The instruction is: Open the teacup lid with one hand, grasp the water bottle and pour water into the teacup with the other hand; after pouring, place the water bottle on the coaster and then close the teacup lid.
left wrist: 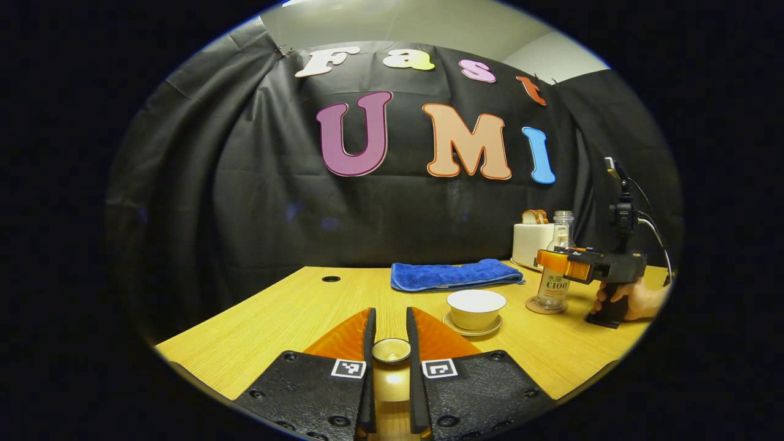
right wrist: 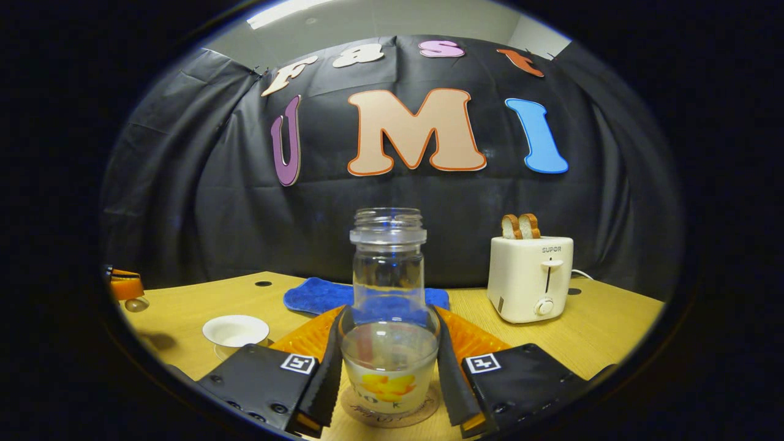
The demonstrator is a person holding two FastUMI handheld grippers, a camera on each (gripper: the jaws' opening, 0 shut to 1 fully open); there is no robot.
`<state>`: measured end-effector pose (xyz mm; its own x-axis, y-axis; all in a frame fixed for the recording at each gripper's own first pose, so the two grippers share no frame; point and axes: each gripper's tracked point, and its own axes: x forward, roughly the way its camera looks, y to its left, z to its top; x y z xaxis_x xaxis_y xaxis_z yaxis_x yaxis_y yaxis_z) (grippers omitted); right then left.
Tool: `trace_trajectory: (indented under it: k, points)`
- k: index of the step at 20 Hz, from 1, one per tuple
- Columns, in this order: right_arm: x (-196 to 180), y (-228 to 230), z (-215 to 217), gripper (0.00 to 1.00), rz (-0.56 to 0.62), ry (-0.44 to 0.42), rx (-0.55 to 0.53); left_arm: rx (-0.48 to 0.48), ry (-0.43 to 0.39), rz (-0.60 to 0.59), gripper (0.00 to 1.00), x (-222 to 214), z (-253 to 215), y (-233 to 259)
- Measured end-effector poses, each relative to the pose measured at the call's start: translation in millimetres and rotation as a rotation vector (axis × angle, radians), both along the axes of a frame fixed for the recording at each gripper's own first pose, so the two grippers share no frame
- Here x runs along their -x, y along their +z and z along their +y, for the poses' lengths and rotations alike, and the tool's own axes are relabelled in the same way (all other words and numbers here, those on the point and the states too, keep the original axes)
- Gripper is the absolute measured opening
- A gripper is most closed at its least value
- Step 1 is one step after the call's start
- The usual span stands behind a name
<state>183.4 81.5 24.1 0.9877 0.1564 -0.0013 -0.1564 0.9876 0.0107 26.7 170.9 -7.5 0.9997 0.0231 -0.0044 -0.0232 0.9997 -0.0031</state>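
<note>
left gripper: fingers closed on small round white teacup lid, held above the light wooden table; seen at far left edge of right gripper view with lid hanging under the fingertips
right gripper: fingers either side of clear glass water bottle, pressing its lower body; in left gripper view held by a hand at table's right end
water bottle: upright, no cap, standing on round brown coaster; some water in lower part, neck clear; bottle and coaster also at right in left gripper view
teacup: white ceramic teacup, uncovered, on white saucer, left of bottle and near it; in right gripper view cup at lower left; inside too pale to tell if water is in it
blue towel: folded blue cloth lying flat behind cup, near back of table; partly behind bottle in right gripper view
toaster: white toaster with two bread slices sticking up, right rear of table, well apart from bottle; behind bottle in left gripper view
table: small round holes in top near back edge
</note>
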Motion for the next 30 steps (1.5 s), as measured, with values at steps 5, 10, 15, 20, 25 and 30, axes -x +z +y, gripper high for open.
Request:
trace_trajectory:
  k: [5,10,15,20,25,30]
  points:
    - [-5,-1,-13,0.9,0.025,-0.074,0.008,0.0,0.002,0.0,0.19,0,0,-1]
    - [-5,-6,-10,0.94,0.023,-0.072,0.009,0.0,0.004,0.0,0.19,0,0,0]
    - [6,-5,-7,0.94,0.02,-0.054,0.008,0.001,0.008,0.001,0.19,0,1,-1]
    - [28,-3,-13,1.0,0.018,-0.069,0.008,0.001,0.012,0.003,0.19,0,2,-1]
    - [75,3,-22,0.99,0.016,-0.021,0.006,0.001,0.009,0.003,0.19,-1,1,-1]
    - [113,4,-51,0.94,0.012,-0.004,0.002,0.003,-0.043,0.001,0.19,-26,-14,0]
